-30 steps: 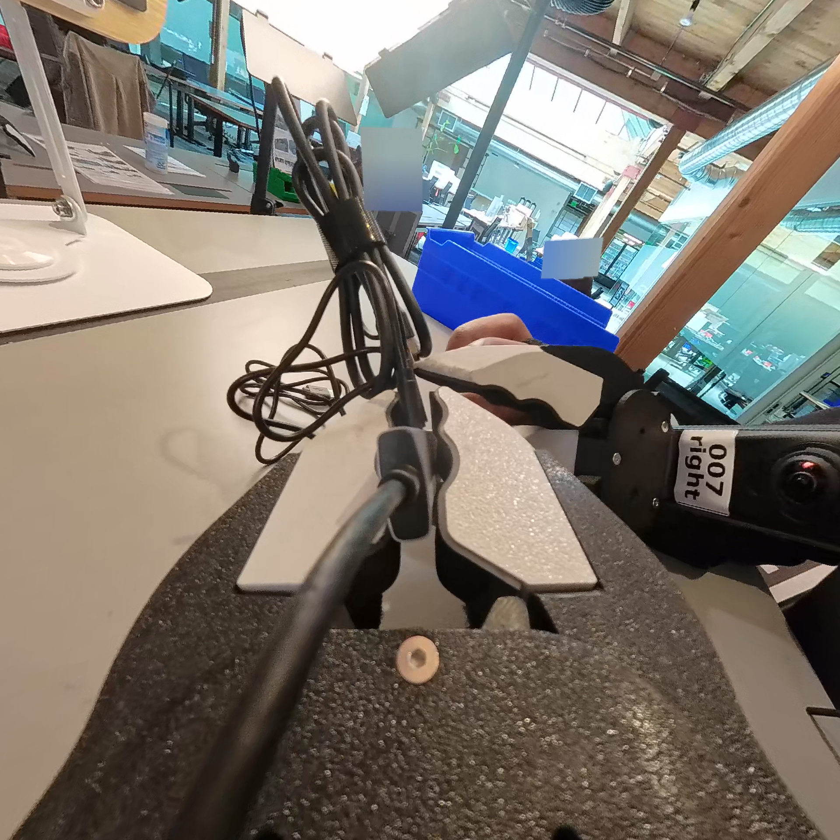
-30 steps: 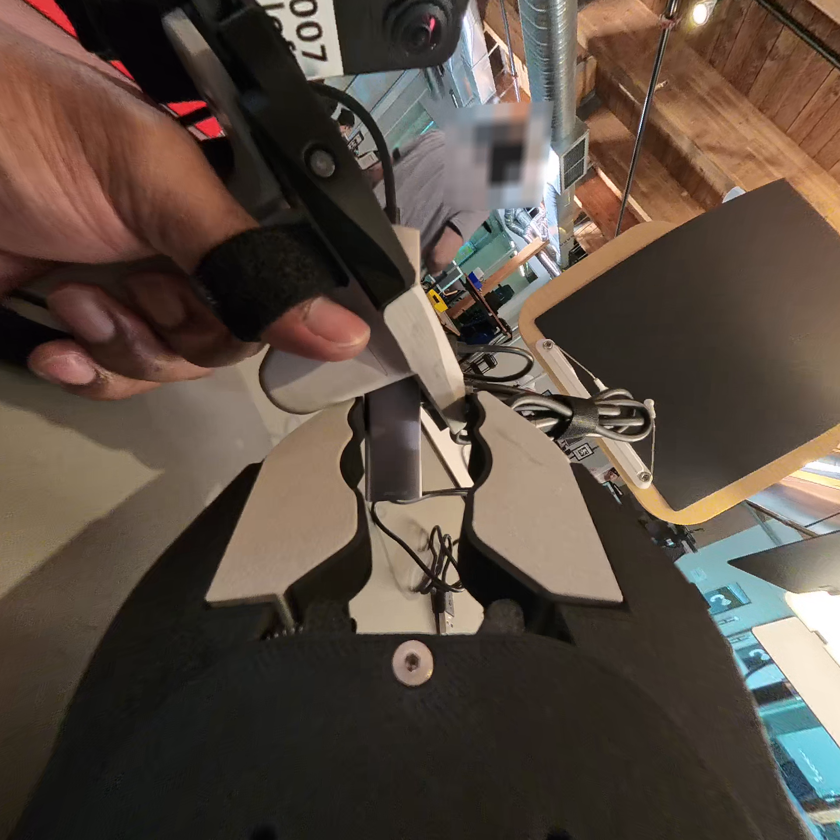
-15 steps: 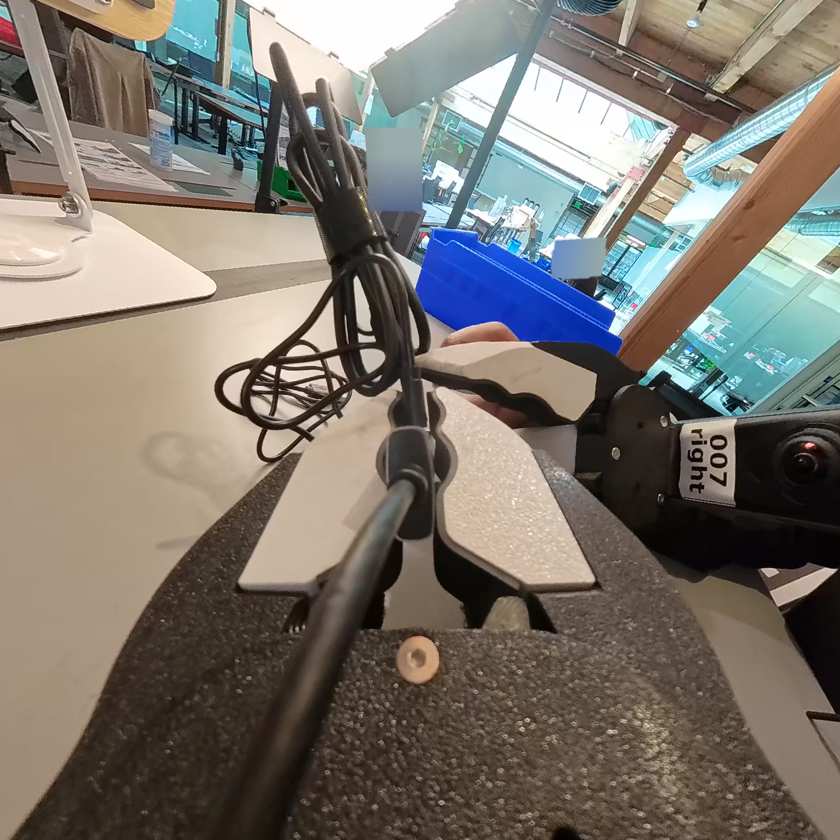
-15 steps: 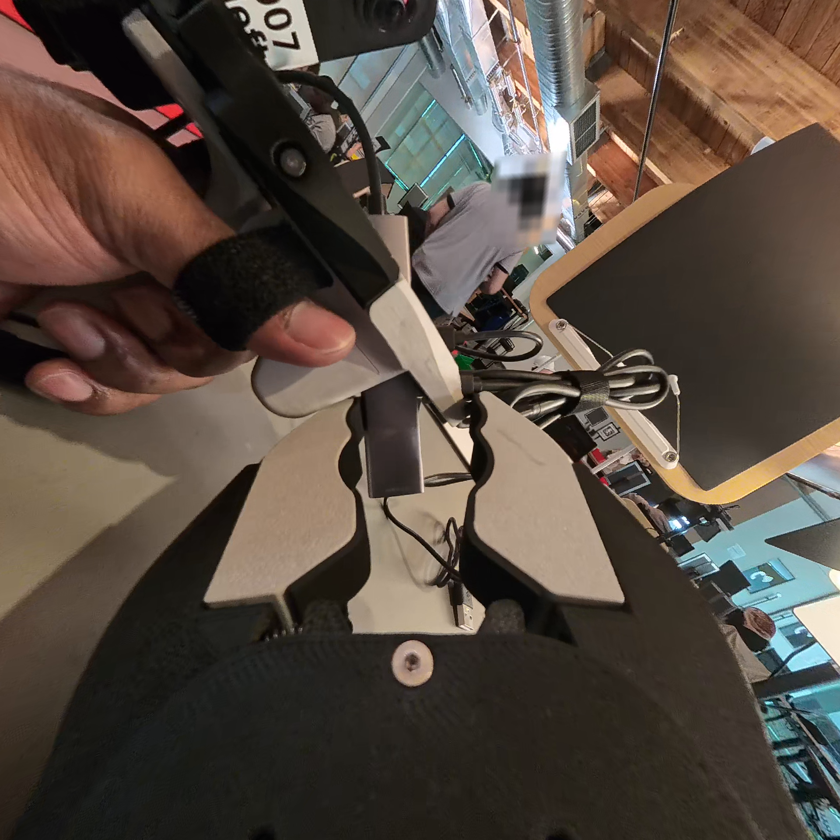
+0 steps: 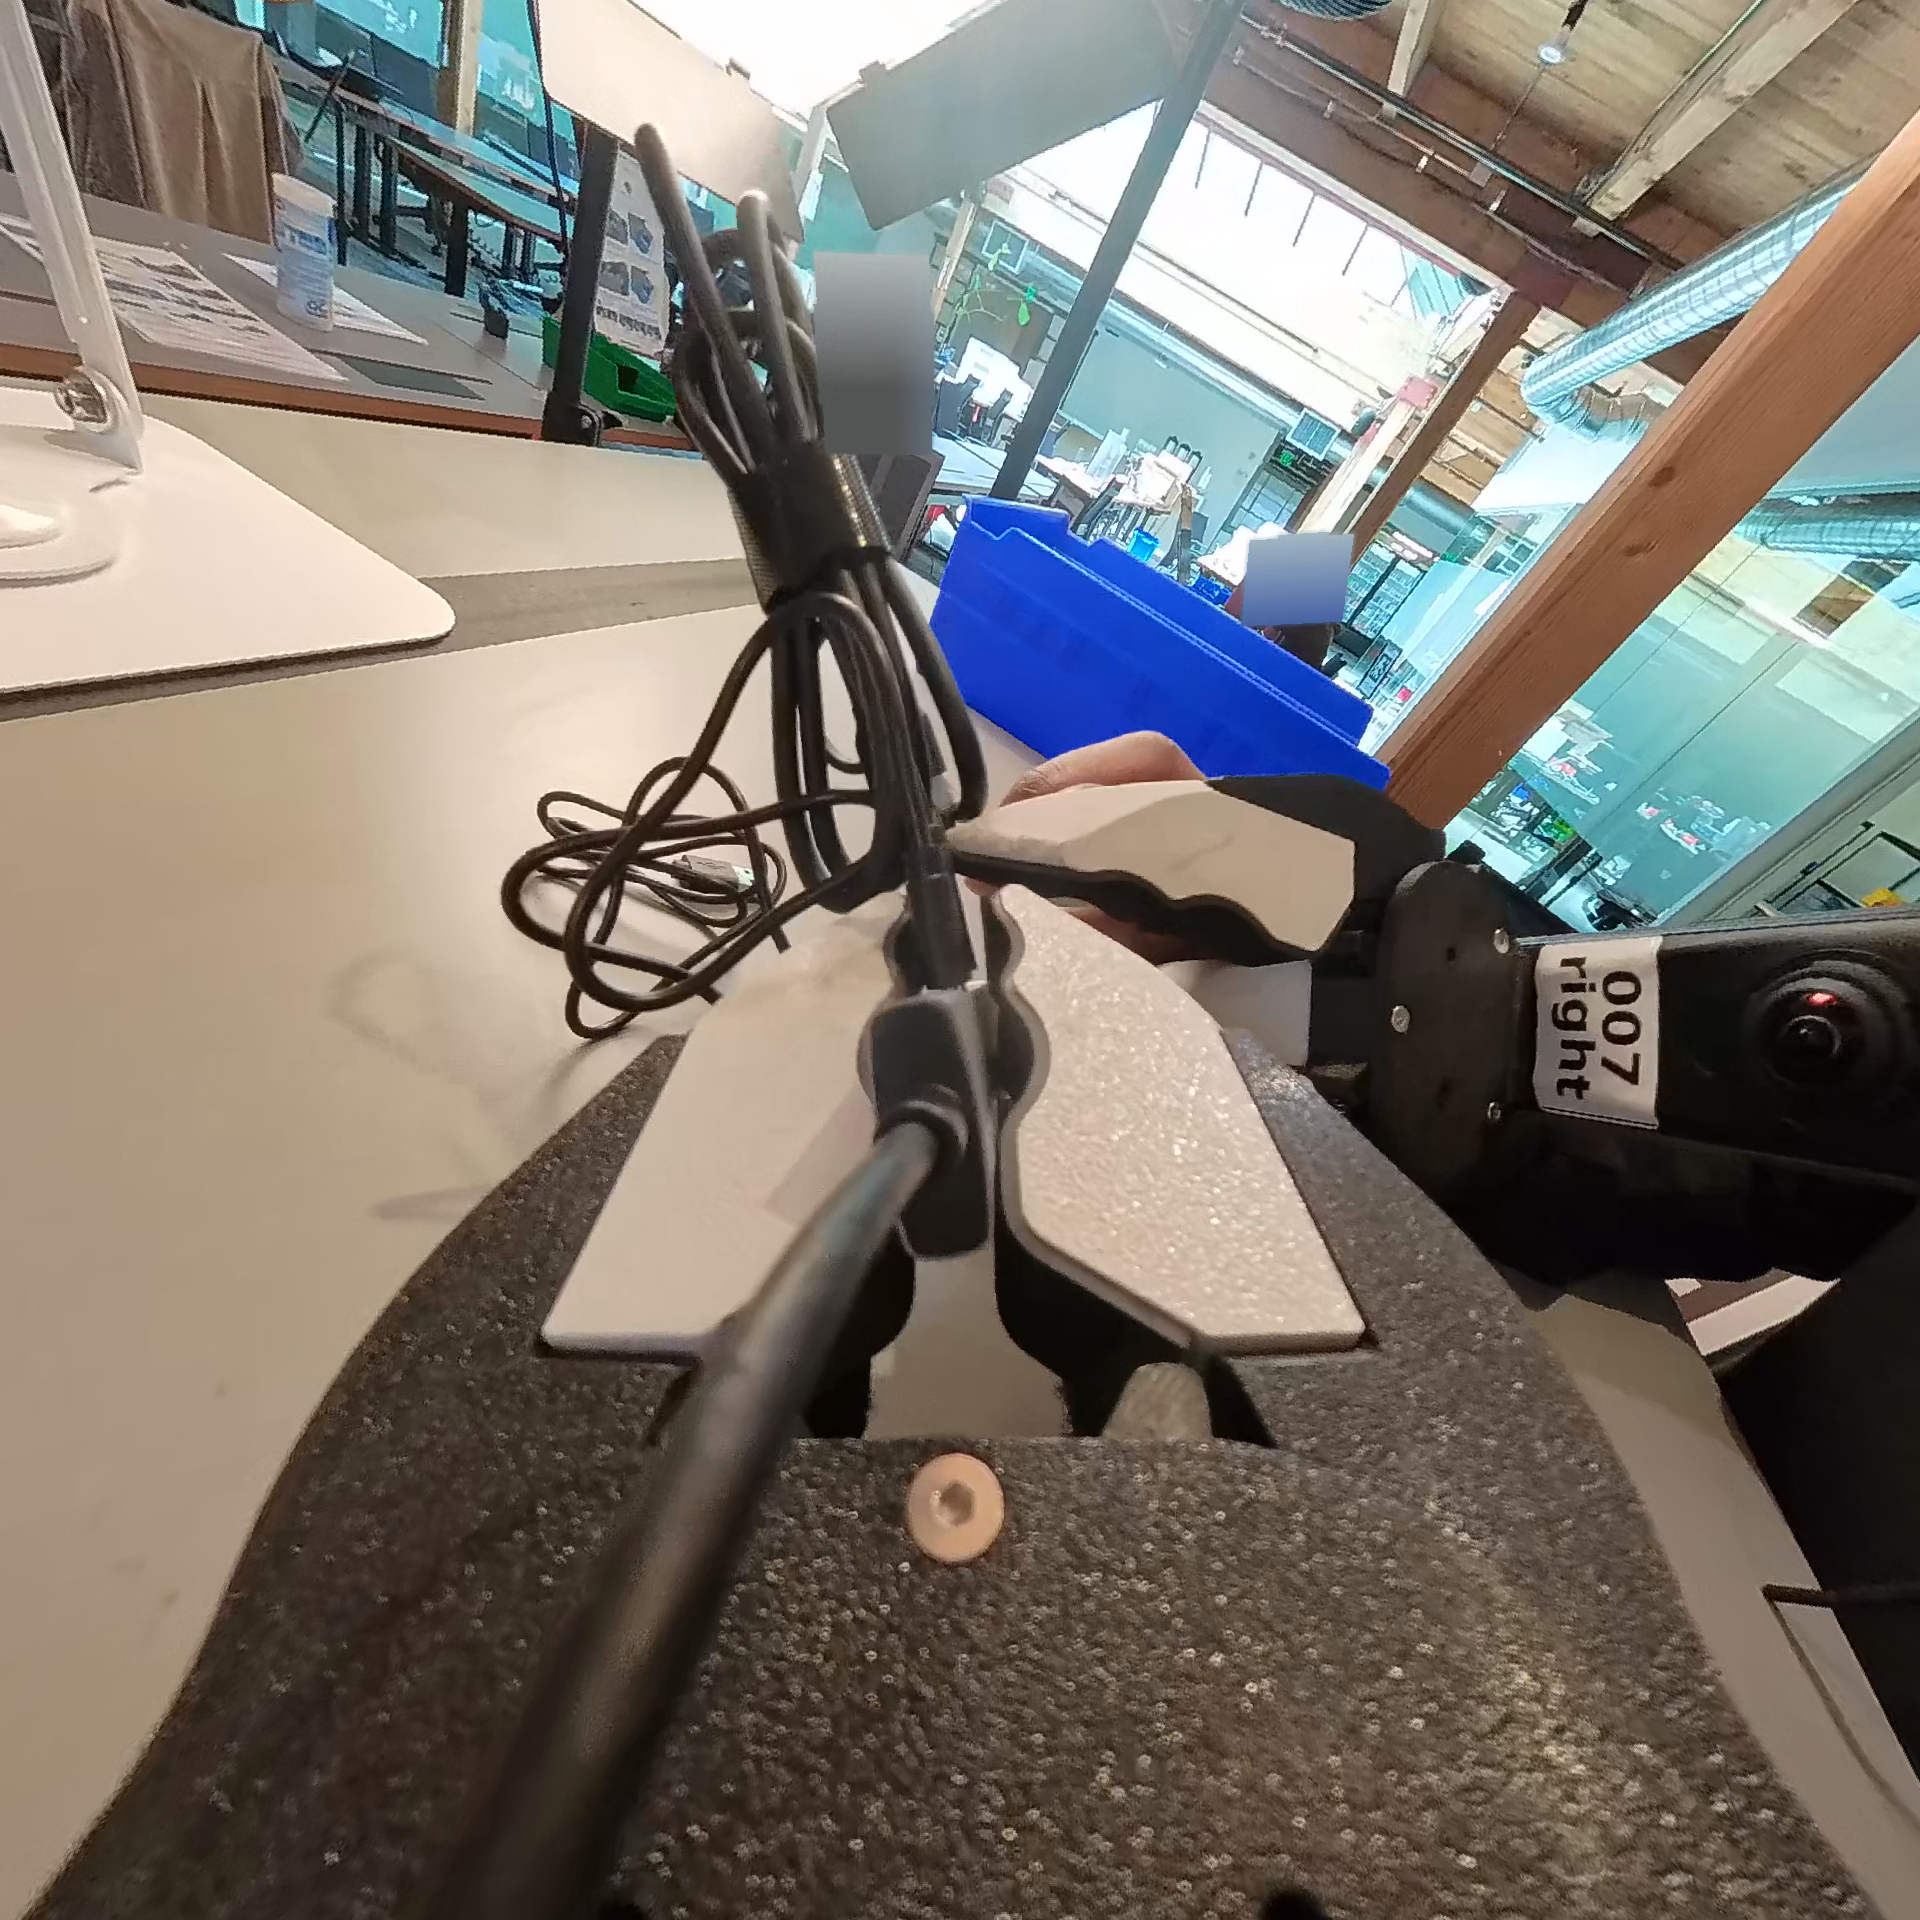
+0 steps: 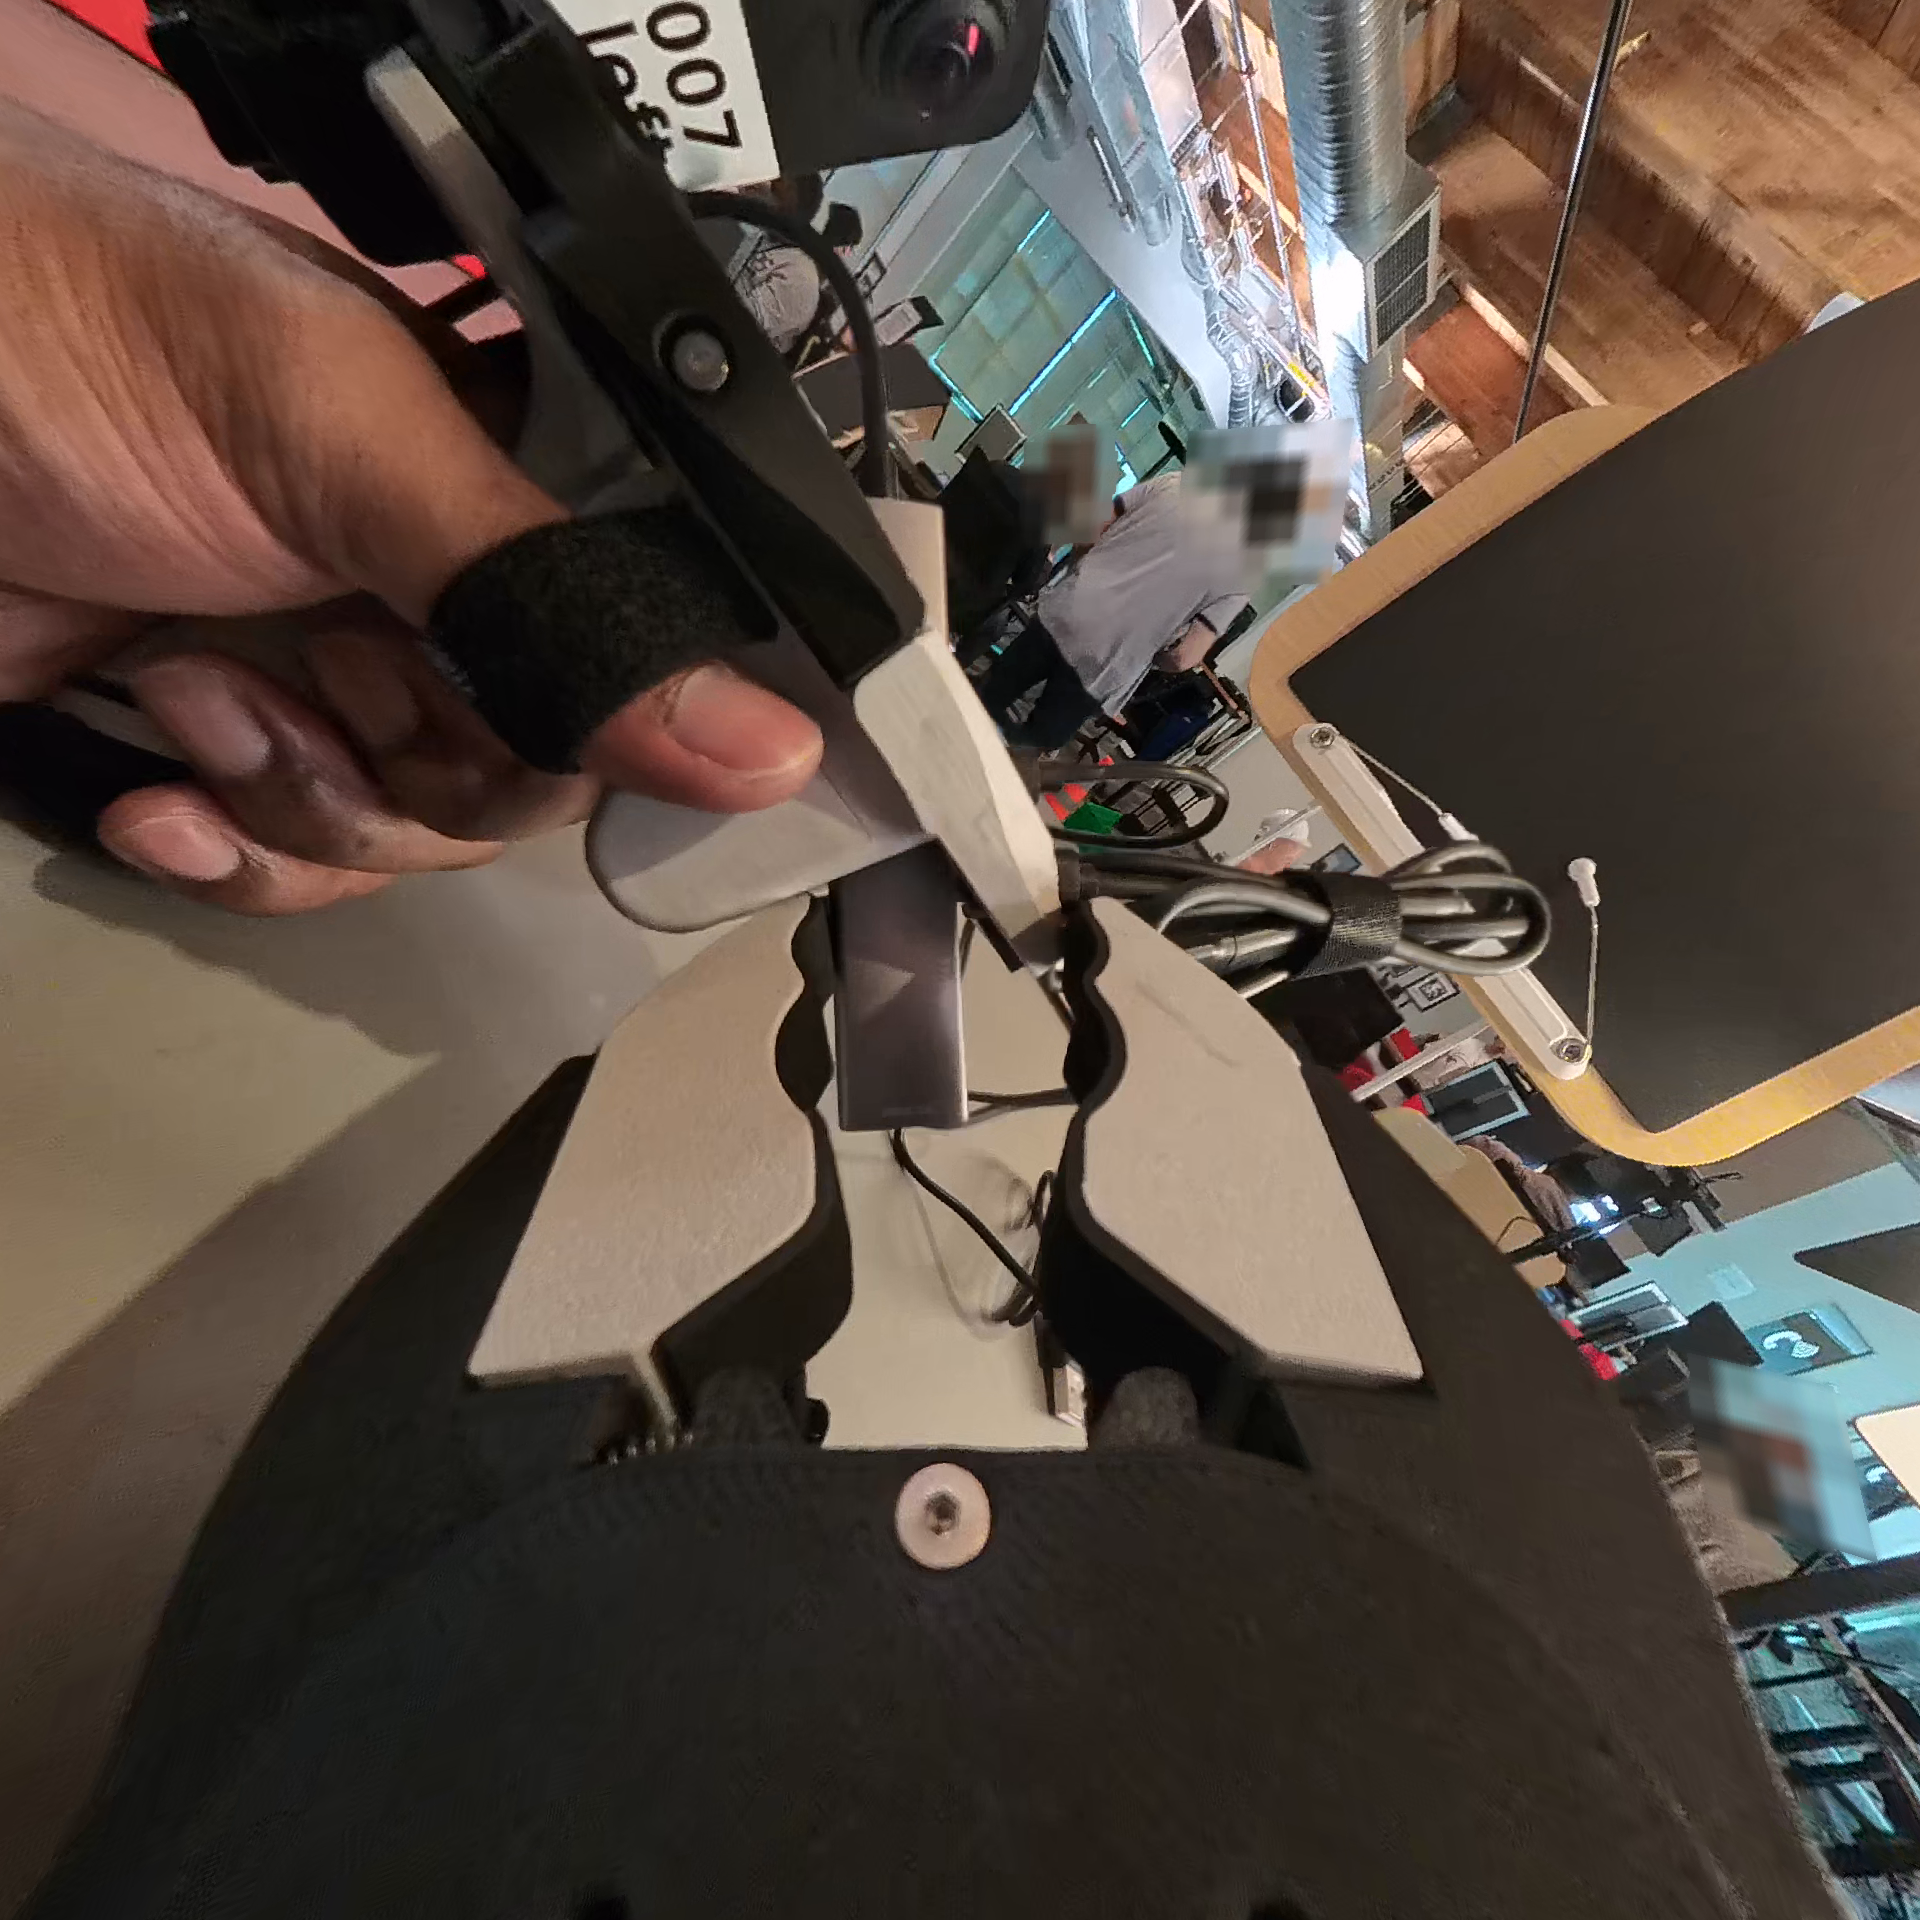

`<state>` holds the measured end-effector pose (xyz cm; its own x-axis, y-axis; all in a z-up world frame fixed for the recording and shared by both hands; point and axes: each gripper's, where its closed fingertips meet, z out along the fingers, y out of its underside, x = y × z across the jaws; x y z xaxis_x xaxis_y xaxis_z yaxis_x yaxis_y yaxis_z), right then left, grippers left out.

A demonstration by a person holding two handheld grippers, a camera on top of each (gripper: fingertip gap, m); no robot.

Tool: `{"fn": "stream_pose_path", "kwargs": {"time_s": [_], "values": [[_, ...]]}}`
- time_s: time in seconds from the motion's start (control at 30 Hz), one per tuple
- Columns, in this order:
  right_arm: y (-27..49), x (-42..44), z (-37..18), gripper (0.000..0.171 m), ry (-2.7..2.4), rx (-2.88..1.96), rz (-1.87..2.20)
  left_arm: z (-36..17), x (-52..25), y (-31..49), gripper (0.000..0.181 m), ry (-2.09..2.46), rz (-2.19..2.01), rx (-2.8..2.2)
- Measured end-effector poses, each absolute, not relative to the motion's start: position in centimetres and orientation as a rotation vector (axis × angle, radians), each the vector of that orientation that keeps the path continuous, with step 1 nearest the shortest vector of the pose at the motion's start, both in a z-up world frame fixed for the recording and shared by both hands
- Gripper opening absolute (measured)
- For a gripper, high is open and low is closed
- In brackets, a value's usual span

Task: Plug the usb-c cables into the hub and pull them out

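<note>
The left gripper (image 5: 961,997) pinches the slim dark rectangular hub (image 6: 902,1013), the right gripper (image 5: 971,847) clamps the black usb-c cable (image 5: 940,883) at twelve o'clock, likely mid-unplugging, needing a straight pull.

The left tongs (image 5: 951,997) are seen closed on a dark hub (image 5: 928,1101), which is clamped edge-on between the two pale fingers (image 5: 1153,1164). A thick black lead (image 5: 665,1455) is seen running from the hub's near end toward the camera. From its far end a black usb-c cable (image 5: 940,894) rises to a bundle (image 5: 800,488) bound by a dark strap and held up off the grey surface (image 5: 208,987). Loose loops of cable (image 5: 665,883) are laid on the surface beyond. The right tongs (image 5: 982,842) are brought in from the right, tips at the cable just past the hub; whether they are closed cannot be told. A blue bin (image 5: 1122,655) is seen behind them.
</note>
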<state>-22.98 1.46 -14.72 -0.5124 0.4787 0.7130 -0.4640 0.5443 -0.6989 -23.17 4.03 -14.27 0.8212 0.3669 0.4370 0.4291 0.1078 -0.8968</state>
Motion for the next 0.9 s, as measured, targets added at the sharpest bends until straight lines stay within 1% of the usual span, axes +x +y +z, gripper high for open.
{"fn": "stream_pose_path", "kwargs": {"time_s": [0.1,0.13,0.33,0.4,0.63,0.67,0.8,0.87,0.9], "values": [[1.6,-23.0,-14.8,0.042,-1.766,-0.007,1.131,-14.4,-23.2,4.1,0.012,-0.672,-0.064,-1.502],[2.1,-23.4,-14.3,0.022,-1.725,-0.032,1.106,-14.5,-23.0,4.2,0.016,-0.670,-0.087,-1.513],[2.0,-23.5,-14.6,0.022,-1.735,-0.029,1.108,-14.7,-23.1,4.1,0.013,-0.688,-0.134,-1.506],[2.0,-23.5,-14.6,0.023,-1.731,-0.029,1.114,-14.8,-23.1,4.1,0.016,-0.692,-0.142,-1.507],[2.2,-23.7,-14.9,0.025,-1.768,-0.083,1.199,-14.6,-23.5,3.7,0.015,-0.714,-0.136,-1.472],[2.4,-23.9,-14.9,0.026,-1.778,-0.110,1.218,-14.5,-23.7,3.4,0.015,-0.727,-0.133,-1.448],[3.7,-25.0,-14.5,0.040,-1.804,-0.198,1.305,-13.9,-24.7,2.1,0.015,-0.773,-0.117,-1.356],[4.6,-25.9,-14.5,0.043,-1.811,-0.229,1.296,-13.8,-25.0,1.8,0.013,-0.783,-0.088,-1.345],[5.3,-26.5,-14.4,0.038,-1.796,-0.258,1.282,-13.8,-25.1,1.7,0.012,-0.785,-0.075,-1.348]]}}
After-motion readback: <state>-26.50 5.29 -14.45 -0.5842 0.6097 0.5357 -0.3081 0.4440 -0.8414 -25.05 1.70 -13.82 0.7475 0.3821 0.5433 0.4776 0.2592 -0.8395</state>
